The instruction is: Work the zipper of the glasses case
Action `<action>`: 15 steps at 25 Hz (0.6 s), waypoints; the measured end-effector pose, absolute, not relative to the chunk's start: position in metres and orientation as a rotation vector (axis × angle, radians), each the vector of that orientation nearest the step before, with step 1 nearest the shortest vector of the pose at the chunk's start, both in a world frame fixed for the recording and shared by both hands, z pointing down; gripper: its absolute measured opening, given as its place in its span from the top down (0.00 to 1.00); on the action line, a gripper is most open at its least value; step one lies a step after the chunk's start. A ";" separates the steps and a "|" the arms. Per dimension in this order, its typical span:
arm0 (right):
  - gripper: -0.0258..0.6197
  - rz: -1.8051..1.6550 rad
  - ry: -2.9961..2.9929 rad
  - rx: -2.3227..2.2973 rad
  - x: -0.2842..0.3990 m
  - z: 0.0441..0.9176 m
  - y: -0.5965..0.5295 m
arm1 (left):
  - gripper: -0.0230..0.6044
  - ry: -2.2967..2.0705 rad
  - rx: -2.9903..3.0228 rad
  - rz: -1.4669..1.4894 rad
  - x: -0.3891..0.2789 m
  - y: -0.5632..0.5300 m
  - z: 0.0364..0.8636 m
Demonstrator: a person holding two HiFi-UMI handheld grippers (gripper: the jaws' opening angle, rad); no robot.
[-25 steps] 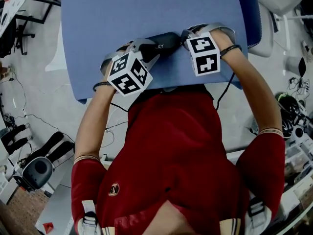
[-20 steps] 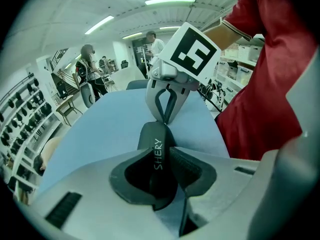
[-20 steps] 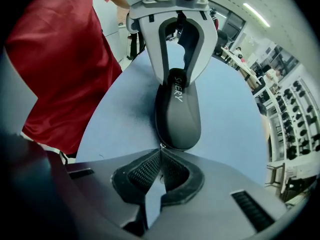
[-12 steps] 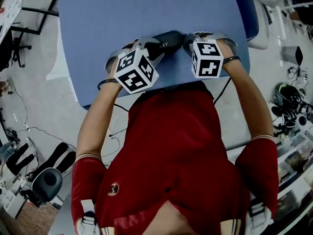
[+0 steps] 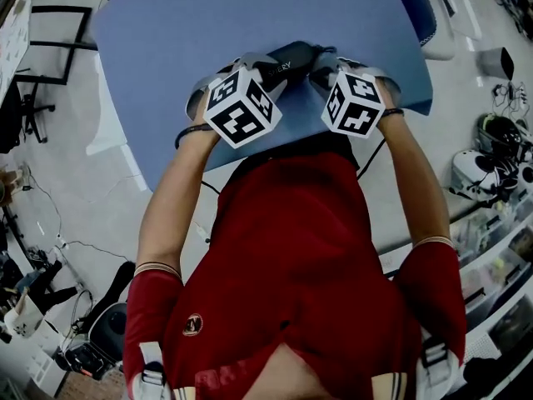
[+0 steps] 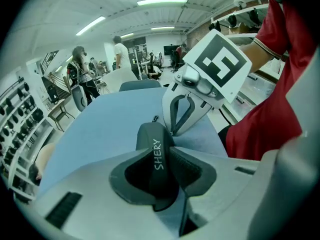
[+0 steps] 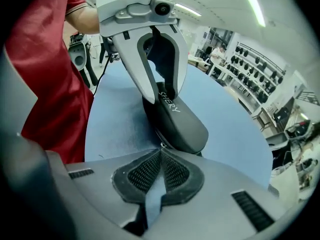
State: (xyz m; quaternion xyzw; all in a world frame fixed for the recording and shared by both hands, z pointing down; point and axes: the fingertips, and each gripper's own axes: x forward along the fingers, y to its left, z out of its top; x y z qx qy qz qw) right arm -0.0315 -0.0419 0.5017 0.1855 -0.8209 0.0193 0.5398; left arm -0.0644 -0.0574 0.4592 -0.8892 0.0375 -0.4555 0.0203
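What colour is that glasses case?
The glasses case is dark grey, nearly black, with white lettering; it shows clearest in the right gripper view.

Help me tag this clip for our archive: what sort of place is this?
Probably an indoor lab or workshop set up for recordings: ceiling strip lights, shelving racks loaded with gear along a wall, and cables and equipment on the floor around the blue table.
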 end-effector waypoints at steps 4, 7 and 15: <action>0.96 0.065 -1.953 0.526 -0.029 0.502 -0.037 | 0.81 0.099 -2.780 -1.399 -0.057 -0.053 0.460; 0.96 0.090 -1.962 0.579 -0.030 0.503 -0.034 | 0.81 0.081 -2.783 -1.403 -0.054 -0.052 0.461; 0.96 0.160 -1.998 0.660 -0.033 0.502 -0.027 | 0.81 0.049 -2.774 -1.430 -0.049 -0.046 0.462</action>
